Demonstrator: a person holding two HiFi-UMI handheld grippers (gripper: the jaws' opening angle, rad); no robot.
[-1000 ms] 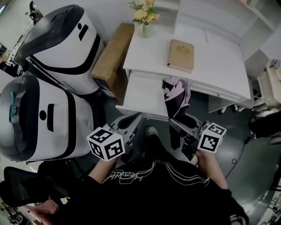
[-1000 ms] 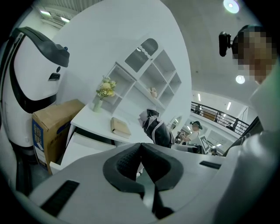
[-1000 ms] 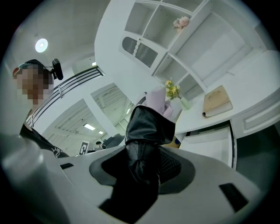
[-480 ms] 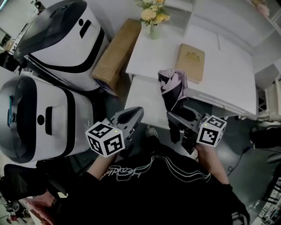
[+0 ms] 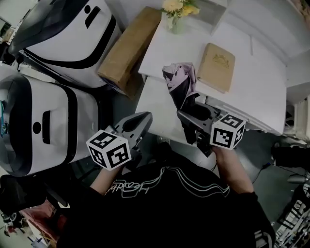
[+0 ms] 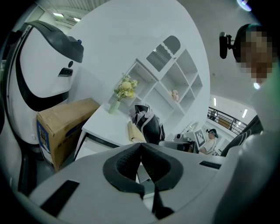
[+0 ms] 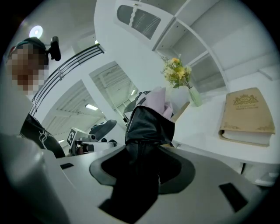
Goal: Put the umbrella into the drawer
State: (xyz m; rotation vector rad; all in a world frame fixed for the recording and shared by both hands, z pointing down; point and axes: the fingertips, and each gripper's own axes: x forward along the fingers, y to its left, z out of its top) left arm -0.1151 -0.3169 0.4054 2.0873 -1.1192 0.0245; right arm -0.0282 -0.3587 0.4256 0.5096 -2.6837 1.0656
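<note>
The folded black and pink umbrella (image 5: 180, 83) stands nearly upright in my right gripper (image 5: 193, 114), whose jaws are shut on its lower end. Its top reaches over the front edge of the white desk (image 5: 252, 72), above the open drawer (image 5: 156, 100). In the right gripper view the umbrella (image 7: 149, 121) fills the space between the jaws of that gripper (image 7: 144, 154). My left gripper (image 5: 144, 117) is shut with nothing in it, near the drawer's front left corner. The left gripper view shows its closed jaws (image 6: 141, 147) and, beyond them, the umbrella (image 6: 148, 126).
A tan book (image 5: 217, 67) lies on the desk, and a vase of yellow flowers (image 5: 178, 10) stands at its back. A cardboard box (image 5: 127, 46) leans left of the desk. Two large white and black machines (image 5: 46, 121) stand at the left.
Both grippers have moved forward toward the desk and a little down. The umbrella went along in the right gripper, from the drawer's front edge to over the drawer and desk edge.
</note>
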